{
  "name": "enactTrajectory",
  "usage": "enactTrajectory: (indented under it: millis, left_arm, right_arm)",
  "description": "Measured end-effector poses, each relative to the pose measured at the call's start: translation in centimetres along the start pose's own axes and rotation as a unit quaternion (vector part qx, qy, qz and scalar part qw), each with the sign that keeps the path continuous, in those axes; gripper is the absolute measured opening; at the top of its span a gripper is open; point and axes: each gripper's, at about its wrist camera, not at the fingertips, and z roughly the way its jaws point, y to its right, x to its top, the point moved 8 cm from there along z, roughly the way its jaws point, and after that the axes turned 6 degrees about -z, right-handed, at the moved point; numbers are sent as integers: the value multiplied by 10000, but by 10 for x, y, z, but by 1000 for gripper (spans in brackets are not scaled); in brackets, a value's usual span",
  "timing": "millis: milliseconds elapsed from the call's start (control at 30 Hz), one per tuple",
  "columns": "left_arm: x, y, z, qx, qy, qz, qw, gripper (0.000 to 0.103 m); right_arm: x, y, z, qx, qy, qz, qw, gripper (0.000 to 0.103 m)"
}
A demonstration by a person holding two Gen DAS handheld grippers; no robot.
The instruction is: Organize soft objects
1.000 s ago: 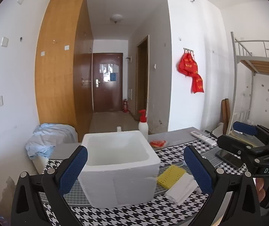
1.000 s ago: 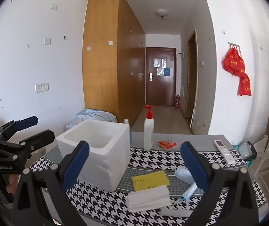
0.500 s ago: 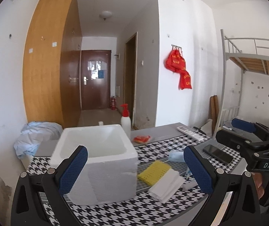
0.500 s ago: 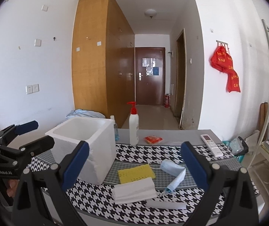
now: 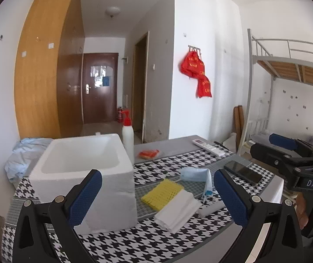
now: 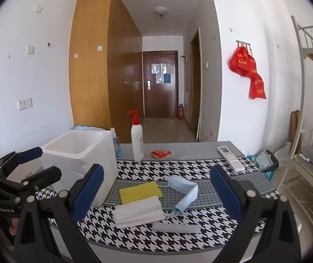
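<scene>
Both grippers hover above the near edge of the counter (image 6: 178, 151), empty. The left gripper (image 5: 157, 194) has its jaws wide apart, and so does the right gripper (image 6: 156, 189). Between them on the houndstooth cloth lie the soft things: a yellow sponge cloth (image 6: 140, 191), a folded white towel (image 6: 138, 211) touching its near side, a blue face mask (image 6: 184, 189) just right of it and a small white roll (image 6: 176, 228) nearest the edge. The white foam box (image 5: 84, 171) stands open-topped to the left. Only the left view catches a dark phone (image 5: 243, 172) near the right edge; only the right view shows a small blue bottle (image 6: 117, 144) behind the box.
</scene>
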Motion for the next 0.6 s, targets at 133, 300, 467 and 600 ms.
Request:
enactTrajectory:
  millis: [133, 300, 467, 600]
  left_arm:
    - [-5, 7, 5, -55, -50, 63, 10000, 102]
    - [-10, 13, 11, -134, -102, 112, 9998, 102]
    - [-15, 18, 18, -187, -162, 204, 9995, 102]
    - [-22, 24, 27, -228, -282, 272, 9990, 102]
  right_arm:
    - [-6, 6, 1, -55, -60, 35, 10000, 99]
    - [-13, 13, 6, -122, -141, 97, 9998, 99]
    - [-23, 20, 14, -186, -283, 132, 9993, 99]
    - [-29, 24, 22, -223, -412, 156, 9988, 99]
